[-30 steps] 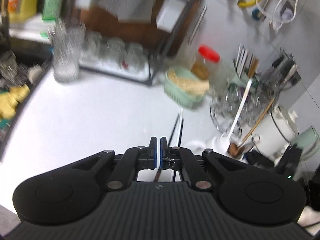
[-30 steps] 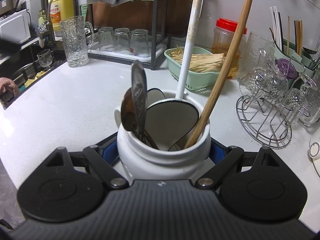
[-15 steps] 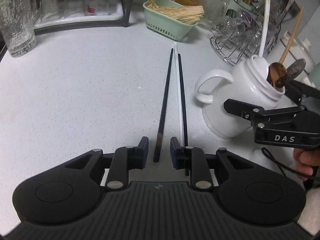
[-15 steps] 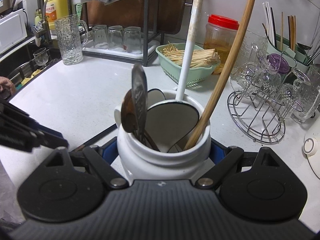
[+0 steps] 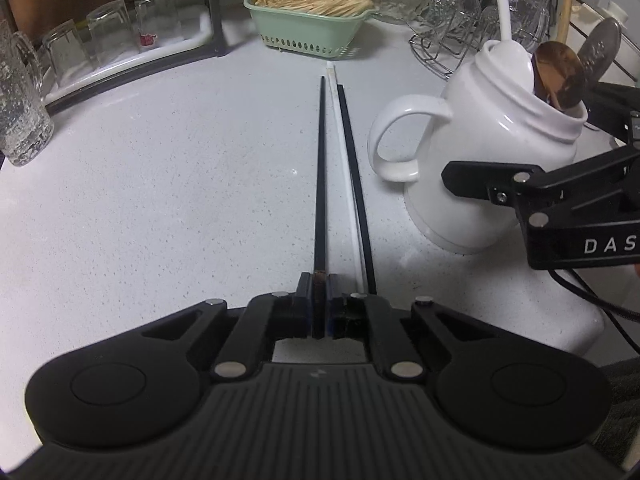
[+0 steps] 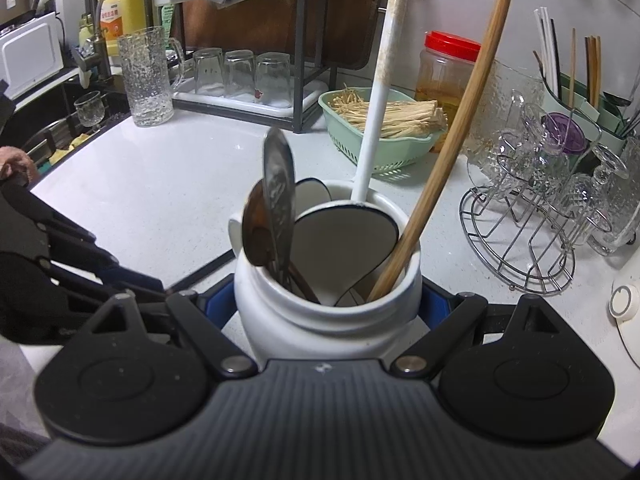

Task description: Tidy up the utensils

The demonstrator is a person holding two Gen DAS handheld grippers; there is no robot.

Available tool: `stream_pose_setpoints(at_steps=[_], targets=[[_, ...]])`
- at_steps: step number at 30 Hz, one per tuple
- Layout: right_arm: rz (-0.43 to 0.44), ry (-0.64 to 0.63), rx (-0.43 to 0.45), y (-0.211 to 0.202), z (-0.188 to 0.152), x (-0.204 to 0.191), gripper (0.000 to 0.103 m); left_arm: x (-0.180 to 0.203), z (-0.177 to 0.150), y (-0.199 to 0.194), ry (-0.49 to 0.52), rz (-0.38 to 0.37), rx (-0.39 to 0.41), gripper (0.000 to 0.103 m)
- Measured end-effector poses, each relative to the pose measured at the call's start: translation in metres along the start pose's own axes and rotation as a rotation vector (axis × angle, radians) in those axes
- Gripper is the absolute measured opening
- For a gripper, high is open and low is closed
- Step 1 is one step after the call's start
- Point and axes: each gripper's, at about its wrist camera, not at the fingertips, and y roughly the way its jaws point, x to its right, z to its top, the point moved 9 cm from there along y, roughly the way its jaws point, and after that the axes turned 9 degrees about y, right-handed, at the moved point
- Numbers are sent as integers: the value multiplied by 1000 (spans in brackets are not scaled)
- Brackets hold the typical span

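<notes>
Three chopsticks are lying side by side on the pale counter [image 5: 160, 200], running from near to far, as a person sorts kitchen utensils. Largest in play, the white jar [image 5: 492, 152] is standing at right with its handle turned toward the sticks, already holding a ladle, a wooden handle and spoons; the right gripper [image 6: 326, 304] is clasping its belly between spread blue pads, apparently steadying it as the receiving vessel. Just left of it, the left gripper [image 5: 319, 308], whose jaws have just been closing, is pinching the near end of the left black chopstick [image 5: 321, 168], pads pressing its sides. Its neighbours, the white chopstick [image 5: 344, 168] and the right black chopstick [image 5: 354, 168], are resting untouched beside the gripper's right finger, probably awaiting their turn for the jar.
</notes>
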Motion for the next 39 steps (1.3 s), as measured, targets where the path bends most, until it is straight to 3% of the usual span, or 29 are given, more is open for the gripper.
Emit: stream_pose_setpoints(at_steps=[16,28,39], targets=[[19,-16,-9,4,3,-4,92,-7,-55,-34,-122,-20,-41,6],[15,-13,-5,6,4,-7,92,-10,-105,-64,-197,-75,-95,6],[22,-11,3,7,4,-16,92,-2,-130,-86,-254,-121,-78,7]])
